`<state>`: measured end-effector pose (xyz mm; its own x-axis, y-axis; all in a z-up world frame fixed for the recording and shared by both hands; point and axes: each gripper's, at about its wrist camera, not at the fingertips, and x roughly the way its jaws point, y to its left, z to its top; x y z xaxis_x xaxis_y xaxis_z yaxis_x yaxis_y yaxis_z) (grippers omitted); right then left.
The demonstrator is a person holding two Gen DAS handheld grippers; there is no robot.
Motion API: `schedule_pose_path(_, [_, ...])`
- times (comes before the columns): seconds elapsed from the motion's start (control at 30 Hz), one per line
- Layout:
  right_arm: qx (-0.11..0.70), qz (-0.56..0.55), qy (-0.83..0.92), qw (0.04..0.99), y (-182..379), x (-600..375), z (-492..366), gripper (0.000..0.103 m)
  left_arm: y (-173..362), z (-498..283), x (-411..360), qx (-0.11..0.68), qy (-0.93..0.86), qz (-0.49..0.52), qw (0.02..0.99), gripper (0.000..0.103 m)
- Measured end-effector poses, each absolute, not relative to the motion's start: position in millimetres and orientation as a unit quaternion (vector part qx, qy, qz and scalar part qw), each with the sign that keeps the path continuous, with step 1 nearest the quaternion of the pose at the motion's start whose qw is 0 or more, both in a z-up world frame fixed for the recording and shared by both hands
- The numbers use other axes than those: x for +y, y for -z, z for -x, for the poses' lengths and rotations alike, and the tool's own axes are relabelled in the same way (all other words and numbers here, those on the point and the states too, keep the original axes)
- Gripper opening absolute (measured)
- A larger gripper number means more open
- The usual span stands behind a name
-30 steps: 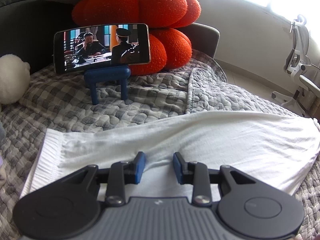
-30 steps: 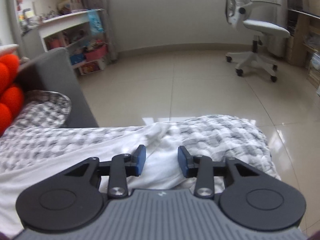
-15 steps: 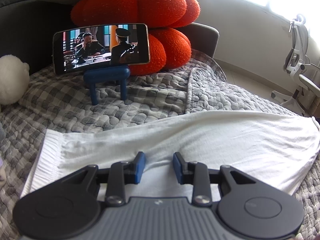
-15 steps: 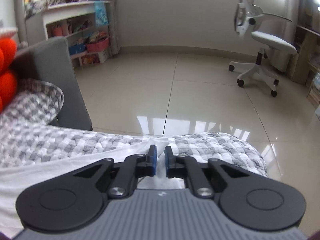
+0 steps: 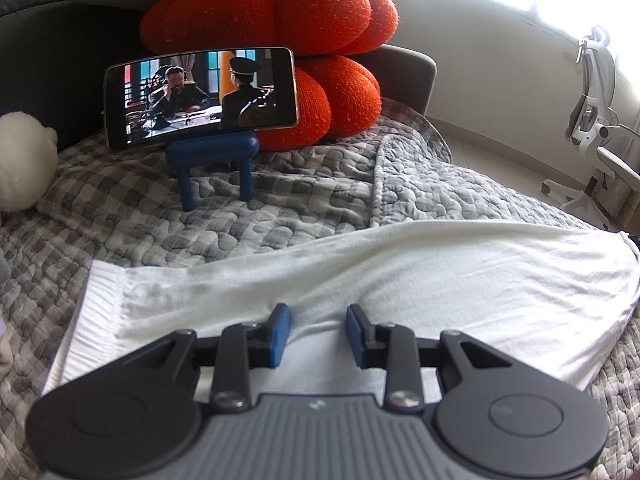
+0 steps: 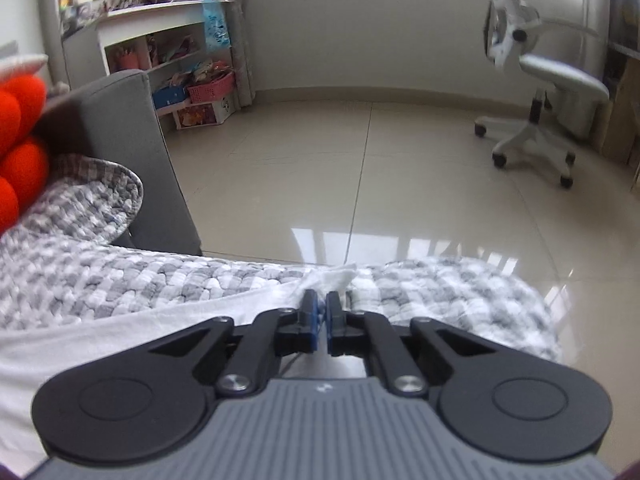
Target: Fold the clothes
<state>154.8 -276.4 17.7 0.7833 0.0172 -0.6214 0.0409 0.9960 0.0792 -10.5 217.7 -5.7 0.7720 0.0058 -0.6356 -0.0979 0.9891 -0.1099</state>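
A white garment (image 5: 400, 272) lies spread across the grey checked quilt (image 5: 200, 232), with its ribbed band (image 5: 92, 312) at the left end. My left gripper (image 5: 318, 312) hovers over the garment's near edge, open, with nothing pinched between its blue pads. In the right wrist view the same white garment (image 6: 120, 332) runs in from the left to the quilt's end. There my right gripper (image 6: 322, 300) is shut on the garment's far end, and a small tuft of cloth (image 6: 338, 276) sticks out beyond the tips.
A phone on a blue stand (image 5: 200, 92) plays a video in front of orange cushions (image 5: 280, 12). A white plush toy (image 5: 20, 160) sits at the left. Beyond the quilt's edge are a tiled floor (image 6: 360, 180), a white office chair (image 6: 540, 80), a grey sofa arm (image 6: 132, 140) and a cluttered shelf (image 6: 172, 40).
My right gripper's jaws have come together on the end of the white garment, and it has rolled slightly. The left gripper has stayed still and open.
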Motion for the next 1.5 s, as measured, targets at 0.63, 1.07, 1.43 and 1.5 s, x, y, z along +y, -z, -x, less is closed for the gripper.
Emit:
schedule_pose_path(0.63, [0.32,-0.143,-0.009,0.936,-31,-299,-137,0.016,6,10,217,0.335,-0.028,0.067,0.94,0.032])
schedule_pose_path(1.07, [0.316,-0.148,0.009,0.937,-26,-290,-144,0.0,6,10,217,0.335,-0.027,0.065,0.94,0.032])
schedule_pose_path(1.43, [0.34,-0.254,0.003,0.905,-17,-305,-124,0.014,5,10,217,0.336,-0.028,0.067,0.939,0.032])
schedule_pose_path(1.5, [0.342,-0.27,0.005,0.9,-16,-306,-124,0.014,5,10,217,0.337,-0.028,0.067,0.939,0.032])
